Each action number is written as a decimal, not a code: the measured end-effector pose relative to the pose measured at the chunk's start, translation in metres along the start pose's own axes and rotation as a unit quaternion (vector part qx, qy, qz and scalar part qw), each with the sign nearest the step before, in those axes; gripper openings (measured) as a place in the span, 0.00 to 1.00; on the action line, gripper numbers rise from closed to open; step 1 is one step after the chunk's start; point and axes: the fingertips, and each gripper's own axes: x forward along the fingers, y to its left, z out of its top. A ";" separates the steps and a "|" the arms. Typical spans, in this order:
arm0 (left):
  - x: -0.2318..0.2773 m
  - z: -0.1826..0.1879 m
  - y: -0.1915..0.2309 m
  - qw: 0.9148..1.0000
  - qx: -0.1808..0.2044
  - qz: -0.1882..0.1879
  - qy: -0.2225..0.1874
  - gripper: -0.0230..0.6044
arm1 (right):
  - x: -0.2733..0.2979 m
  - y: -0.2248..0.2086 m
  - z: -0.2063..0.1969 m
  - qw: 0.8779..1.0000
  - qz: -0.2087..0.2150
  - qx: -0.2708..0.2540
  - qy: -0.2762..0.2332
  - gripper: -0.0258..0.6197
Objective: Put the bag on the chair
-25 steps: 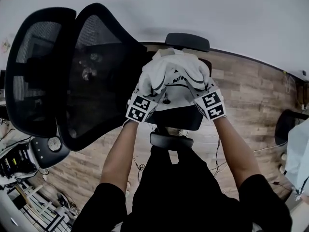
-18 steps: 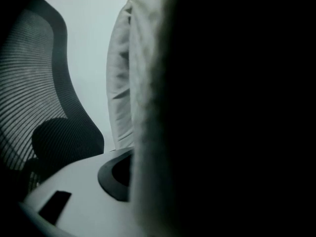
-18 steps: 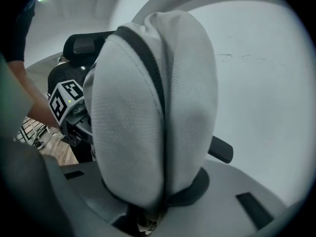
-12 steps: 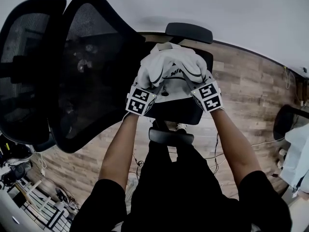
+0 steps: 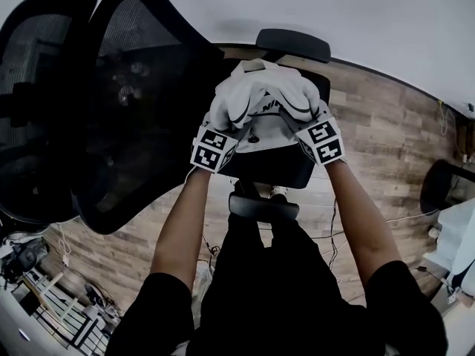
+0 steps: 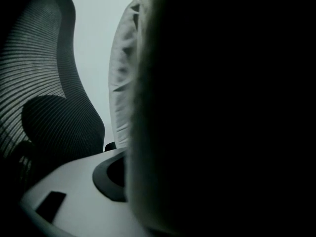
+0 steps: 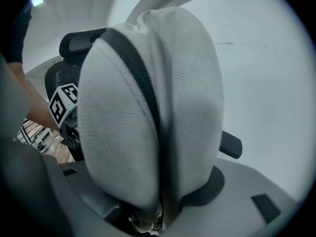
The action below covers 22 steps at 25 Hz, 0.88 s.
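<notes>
A white bag (image 5: 260,102) with black trim rests on the black seat (image 5: 276,175) of an office chair. My left gripper (image 5: 223,128) is against its left side and my right gripper (image 5: 308,123) against its right side. Both sets of jaws are opening with the bag between them. In the right gripper view the bag (image 7: 148,107) bulges up between the jaws of the right gripper (image 7: 163,206), a black strap (image 7: 140,78) running over it. In the left gripper view the bag (image 6: 126,83) sits so close that most of the picture is dark.
The chair's mesh backrest (image 5: 141,102) rises at the left, close to my left arm. Armrests stand at the far side (image 5: 293,44) and near side (image 5: 263,208) of the seat. Wood floor (image 5: 378,132) lies around, with cables and clutter at lower left (image 5: 67,310).
Both grippers and the bag have shifted slightly away from me over the seat. The backrest now fills more of the left of the head view.
</notes>
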 end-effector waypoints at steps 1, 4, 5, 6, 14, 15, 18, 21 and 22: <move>0.000 -0.003 0.002 1.000 0.000 0.001 0.003 0.53 | 0.002 -0.002 -0.001 1.000 0.001 0.006 -0.001 0.47; -0.006 -0.011 0.005 1.000 0.000 0.001 0.007 0.57 | 0.005 -0.006 -0.009 1.000 0.004 0.030 -0.006 0.54; -0.008 -0.012 0.005 1.000 -0.002 0.001 0.006 0.57 | 0.005 -0.007 -0.011 0.999 0.003 0.037 -0.008 0.54; -0.011 -0.013 0.005 1.000 -0.005 0.002 0.004 0.59 | 0.003 -0.008 -0.013 0.999 0.000 0.040 -0.010 0.56; -0.060 -0.005 0.001 0.998 -0.018 0.052 -0.034 0.60 | -0.039 0.007 -0.003 0.998 -0.034 0.026 -0.052 0.61; -0.066 -0.003 0.000 0.997 -0.022 0.059 -0.042 0.60 | -0.045 0.008 -0.001 0.997 -0.035 0.026 -0.056 0.61; -0.085 0.004 0.000 0.994 -0.037 0.084 -0.063 0.60 | -0.061 0.011 0.006 0.997 -0.039 0.020 -0.067 0.61; -0.106 0.006 -0.003 0.989 -0.053 0.110 -0.083 0.60 | -0.077 0.017 0.008 0.996 -0.038 0.013 -0.075 0.61; -0.112 0.007 -0.004 0.988 -0.057 0.116 -0.088 0.60 | -0.082 0.019 0.010 0.996 -0.035 0.013 -0.079 0.61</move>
